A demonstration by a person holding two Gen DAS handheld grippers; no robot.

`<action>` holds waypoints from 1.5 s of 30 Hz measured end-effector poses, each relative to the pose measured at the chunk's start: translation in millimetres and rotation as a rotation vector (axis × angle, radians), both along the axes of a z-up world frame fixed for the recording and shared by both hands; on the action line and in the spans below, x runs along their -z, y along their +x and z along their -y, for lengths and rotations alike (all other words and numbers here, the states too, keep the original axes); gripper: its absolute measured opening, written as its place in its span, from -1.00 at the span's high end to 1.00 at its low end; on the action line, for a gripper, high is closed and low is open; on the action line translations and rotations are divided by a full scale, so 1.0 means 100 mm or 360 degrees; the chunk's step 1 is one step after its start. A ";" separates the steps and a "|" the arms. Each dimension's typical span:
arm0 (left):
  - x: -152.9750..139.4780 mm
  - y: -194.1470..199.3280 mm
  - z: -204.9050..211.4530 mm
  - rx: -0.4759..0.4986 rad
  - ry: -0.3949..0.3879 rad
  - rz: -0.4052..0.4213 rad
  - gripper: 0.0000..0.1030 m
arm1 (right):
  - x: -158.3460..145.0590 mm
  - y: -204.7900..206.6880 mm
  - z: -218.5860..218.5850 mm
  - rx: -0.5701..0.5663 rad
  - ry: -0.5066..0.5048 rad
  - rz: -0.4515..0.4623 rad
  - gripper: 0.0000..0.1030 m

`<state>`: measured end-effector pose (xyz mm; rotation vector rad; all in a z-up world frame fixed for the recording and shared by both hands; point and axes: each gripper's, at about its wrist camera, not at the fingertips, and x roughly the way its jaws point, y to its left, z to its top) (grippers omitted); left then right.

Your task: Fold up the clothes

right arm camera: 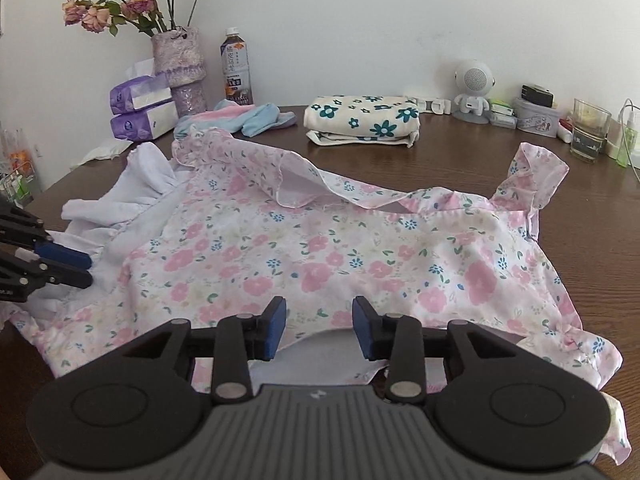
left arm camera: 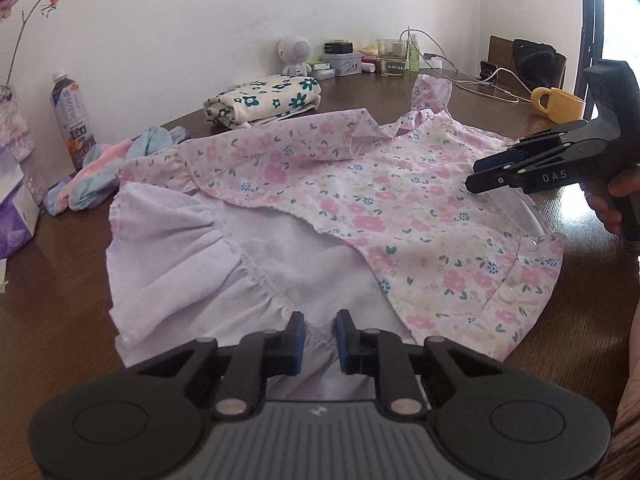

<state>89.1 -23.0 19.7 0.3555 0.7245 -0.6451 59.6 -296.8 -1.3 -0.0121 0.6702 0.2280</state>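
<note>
A pink floral dress (left arm camera: 360, 200) with a white ruffled lining (left arm camera: 180, 256) lies spread on the dark wooden table (left arm camera: 60, 300). In the left wrist view my left gripper (left arm camera: 320, 336) sits at the near edge of the white ruffle, its blue pads close together with gathered white fabric pinched between them. From the right wrist view the left gripper (right arm camera: 87, 270) grips the ruffle at the left side. My right gripper (right arm camera: 320, 328) stands open over the near floral edge of the dress (right arm camera: 320, 248), its pads apart. In the left wrist view the right gripper (left arm camera: 476, 174) hovers at the dress's right side, held by a hand.
A folded cream cloth with teal flowers (right arm camera: 360, 120) lies behind the dress, pastel socks (right arm camera: 248, 118) to its left. A vase of flowers (right arm camera: 180, 68), tissue packs (right arm camera: 140, 112) and a bottle (right arm camera: 236, 68) stand at the back left. A glass (right arm camera: 590, 130) and yellow cup (left arm camera: 558, 104) stand at the right.
</note>
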 end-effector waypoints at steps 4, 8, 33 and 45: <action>-0.03 -0.03 -0.05 -0.0066 0.0005 -0.0013 0.56 | 0.04 -0.01 0.03 0.0012 -0.0025 0.0022 0.23; -0.14 0.02 0.01 -0.0121 -0.0060 0.0045 0.12 | 0.04 -0.01 0.01 0.0003 -0.0018 0.0046 0.11; 0.11 0.37 0.08 -0.0637 -0.0421 -0.0003 -0.94 | 0.12 0.15 0.02 0.0183 -0.0108 -0.0029 -0.99; 0.12 0.38 0.11 -0.0612 -0.0407 -0.0005 -1.00 | 0.12 0.16 0.03 0.0181 -0.0107 -0.0032 -0.99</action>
